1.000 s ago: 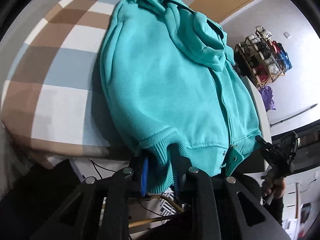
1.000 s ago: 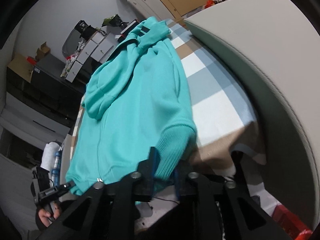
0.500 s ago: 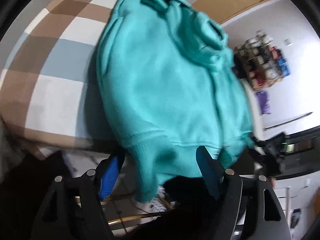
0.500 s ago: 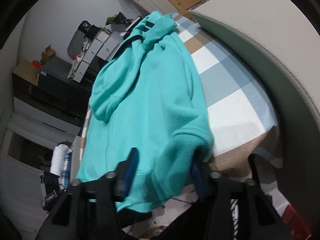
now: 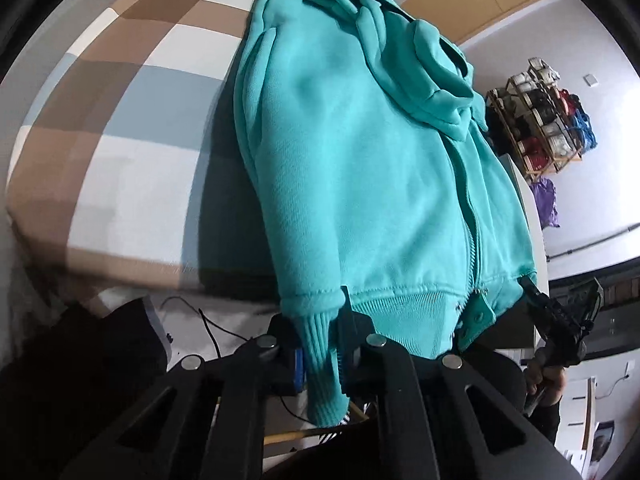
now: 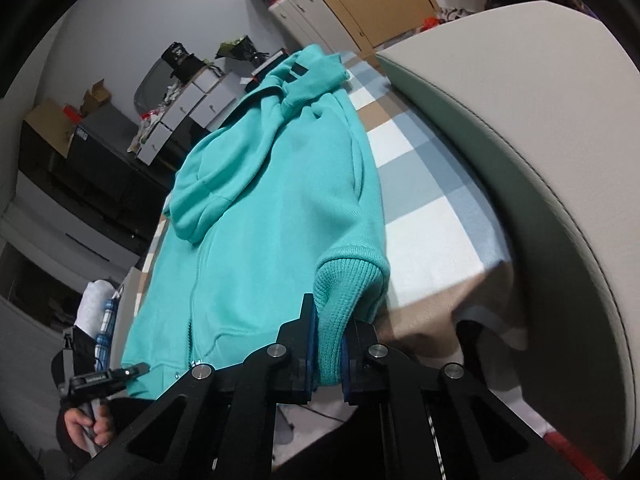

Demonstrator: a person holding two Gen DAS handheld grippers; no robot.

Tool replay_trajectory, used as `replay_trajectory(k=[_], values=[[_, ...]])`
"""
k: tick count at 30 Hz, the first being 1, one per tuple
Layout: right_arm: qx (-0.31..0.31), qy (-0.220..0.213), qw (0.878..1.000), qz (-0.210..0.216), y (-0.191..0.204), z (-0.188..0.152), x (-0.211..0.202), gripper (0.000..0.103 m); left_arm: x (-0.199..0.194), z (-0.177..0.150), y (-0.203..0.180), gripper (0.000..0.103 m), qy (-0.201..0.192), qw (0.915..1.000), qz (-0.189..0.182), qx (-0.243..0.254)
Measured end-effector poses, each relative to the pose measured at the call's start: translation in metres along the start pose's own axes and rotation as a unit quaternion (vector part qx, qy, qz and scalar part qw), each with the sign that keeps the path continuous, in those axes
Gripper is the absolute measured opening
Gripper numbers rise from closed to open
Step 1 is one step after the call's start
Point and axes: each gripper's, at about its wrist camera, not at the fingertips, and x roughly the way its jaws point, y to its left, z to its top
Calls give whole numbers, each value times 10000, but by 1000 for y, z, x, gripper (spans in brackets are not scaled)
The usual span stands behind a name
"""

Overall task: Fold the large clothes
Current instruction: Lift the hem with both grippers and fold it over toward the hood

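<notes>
The left gripper and right gripper both angle downward, jaws having just closed (each pinching ribbed turquoise fabric), a hand gripping the left's handle.

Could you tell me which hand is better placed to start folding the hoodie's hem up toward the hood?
Neither: both. The left gripper and right gripper have just closed, each pinching a ribbed cuff at the teal hoodie hem, on opposite corners.

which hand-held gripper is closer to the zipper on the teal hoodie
Left. The left hand-held gripper grips a ribbed cuff just beside the zipper; the right hand-held gripper clamps the cuff at the hoodie's far side.
</notes>
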Motion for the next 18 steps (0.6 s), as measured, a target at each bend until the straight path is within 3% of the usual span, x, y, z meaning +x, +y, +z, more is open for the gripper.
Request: replay_trajectory(k=[7,10,14,18], values=[[-85,-164,9996,203,15,-33,-42,9,-26,-28,-13,6,11,9989,-351,299],[-25,-133,9994,311,23,-32,-51,9,-35,-21,-19,5,60,9976,-599,342],[311,-138,9972,670,40,3,-55,9,-55,26,-40,5,61,9947,-947,397],[-50,-229,9976,655,90,78,-47,9,-77,98,-81,6,6,9938,-944,582]])
